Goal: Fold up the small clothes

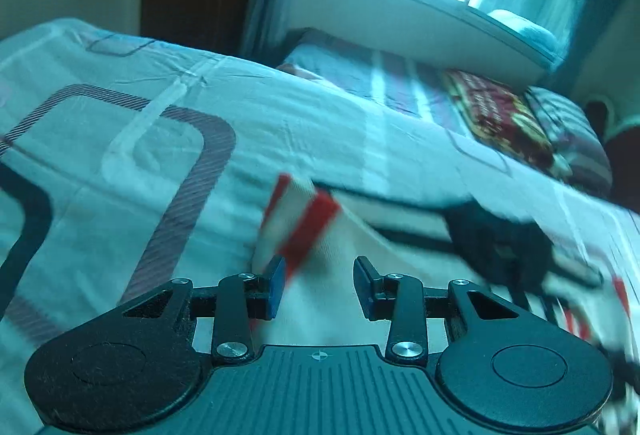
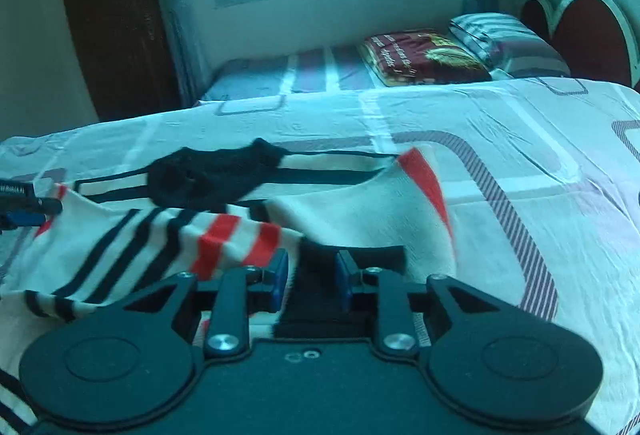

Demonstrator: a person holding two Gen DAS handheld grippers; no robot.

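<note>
On the bed (image 2: 500,123), a white garment (image 2: 132,247) with black and red stripes lies spread, its long axis running left to right across the right wrist view. The right gripper (image 2: 311,283) sits at the garment's near edge, jaws parted, with a dark band of cloth lying between them; the pads do not look pressed on it. The left gripper (image 1: 320,285) is at the garment's other end, jaws apart, a red-striped fold (image 1: 298,223) rising just beyond its left finger, not clamped as far as the blur lets me judge. A black item (image 2: 216,175) lies on the garment's far side, well clear of both grippers. Pillows (image 2: 424,55) sit farther off, out of the way. Each gripper is nearest its own end of the garment.
</note>
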